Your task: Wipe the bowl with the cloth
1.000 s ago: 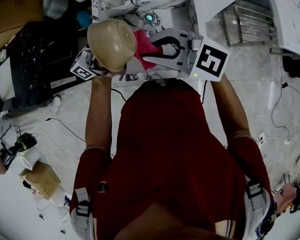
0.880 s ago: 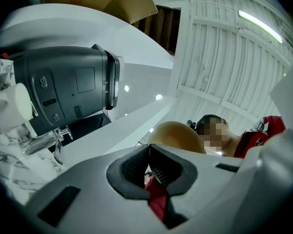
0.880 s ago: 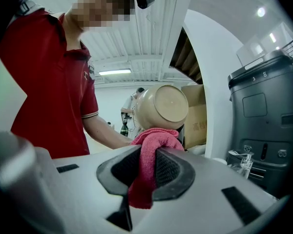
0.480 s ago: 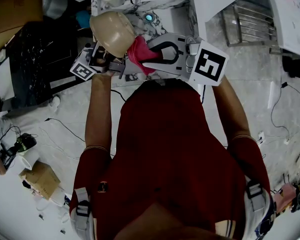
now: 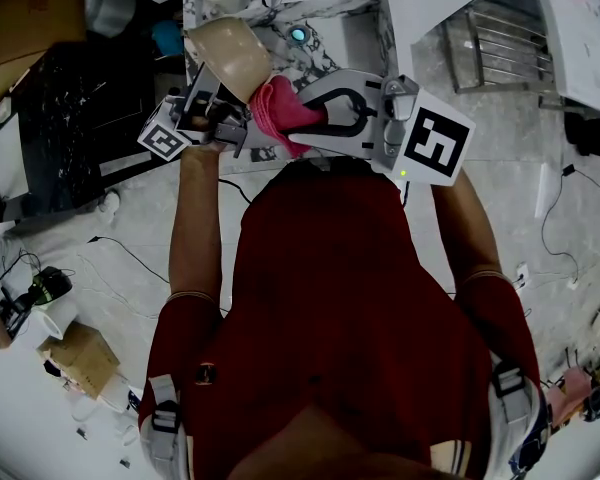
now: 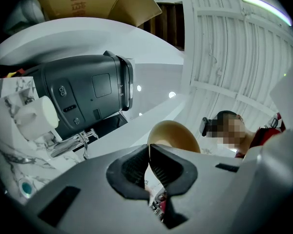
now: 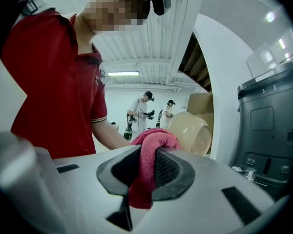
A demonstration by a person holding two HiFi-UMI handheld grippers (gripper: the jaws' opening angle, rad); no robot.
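Tan and smooth, the bowl (image 5: 227, 54) is held in the air on its side, over the near edge of the marble-patterned counter (image 5: 325, 10). The left hand-held gripper (image 6: 149, 155) pinches the bowl's rim, one dark pad inside the wall and one outside it. The right hand-held gripper (image 7: 147, 157) is clamped on a bunched pink-red cloth (image 7: 145, 177), which bulges out above the pads and hangs in a tail below them. In the head view the cloth lies just right of the bowl and close against its outer wall; whether the two touch I cannot tell. In the right gripper view the bowl's opening faces right, toward a dark grey appliance (image 7: 271, 126). The left gripper view also shows a white cylinder (image 6: 36, 117) at the left. Two people (image 7: 142, 108) stand far back in the room.
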